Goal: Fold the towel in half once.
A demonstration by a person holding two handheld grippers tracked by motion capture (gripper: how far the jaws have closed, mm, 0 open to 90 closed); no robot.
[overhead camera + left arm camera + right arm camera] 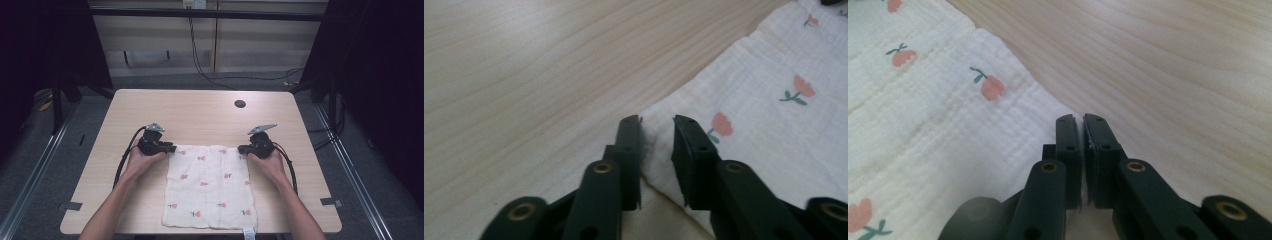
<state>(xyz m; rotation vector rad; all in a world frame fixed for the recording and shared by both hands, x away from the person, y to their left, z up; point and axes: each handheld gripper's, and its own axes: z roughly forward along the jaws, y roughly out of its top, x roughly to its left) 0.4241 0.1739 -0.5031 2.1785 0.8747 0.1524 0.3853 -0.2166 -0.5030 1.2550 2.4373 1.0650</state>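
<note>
A white cloth [210,190] printed with small red flowers lies flat on the wooden table [200,110], its near edge at the table's front. My left gripper [170,148] is at the cloth's far left corner. In the left gripper view its jaws [657,120] stand open a little, with the cloth [764,120] corner in the gap between them. My right gripper [243,149] is at the far right corner. In the right gripper view its jaws [1079,117] are pressed together on the corner of the cloth [948,130].
A dark round hole [240,104] sits in the table's far right part. Grey tape marks lie near the front left [73,205] and front right [332,201] corners. A small label [248,233] hangs off the cloth's near edge. Cables run across the floor beyond the table.
</note>
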